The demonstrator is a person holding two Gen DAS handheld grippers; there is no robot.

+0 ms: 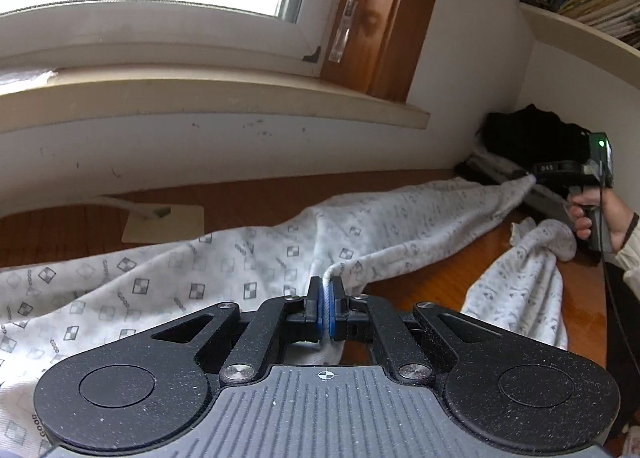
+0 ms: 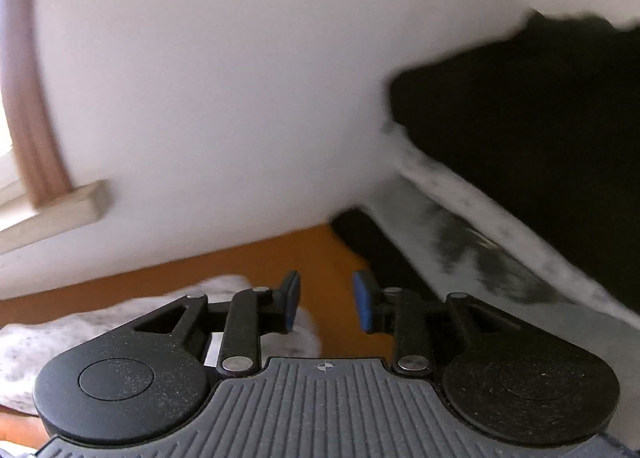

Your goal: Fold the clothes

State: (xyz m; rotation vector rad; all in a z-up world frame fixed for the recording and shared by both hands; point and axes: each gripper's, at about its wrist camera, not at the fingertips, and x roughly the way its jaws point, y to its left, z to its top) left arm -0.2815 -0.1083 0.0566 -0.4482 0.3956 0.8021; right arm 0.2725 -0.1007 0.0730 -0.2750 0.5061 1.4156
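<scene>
The left gripper (image 1: 327, 308) has its jaws pinched on a fold of the white patterned garment (image 1: 256, 258), which lies stretched across the brown counter (image 1: 424, 290) below the window sill (image 1: 208, 97). The right gripper (image 2: 326, 300) has its jaws spread with nothing between them; the cloth's end lies just below and left of them, near a dark clothes pile (image 2: 540, 129).

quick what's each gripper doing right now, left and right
Left gripper: shut on the white patterned garment.
Right gripper: open, nothing between its pads.
</scene>
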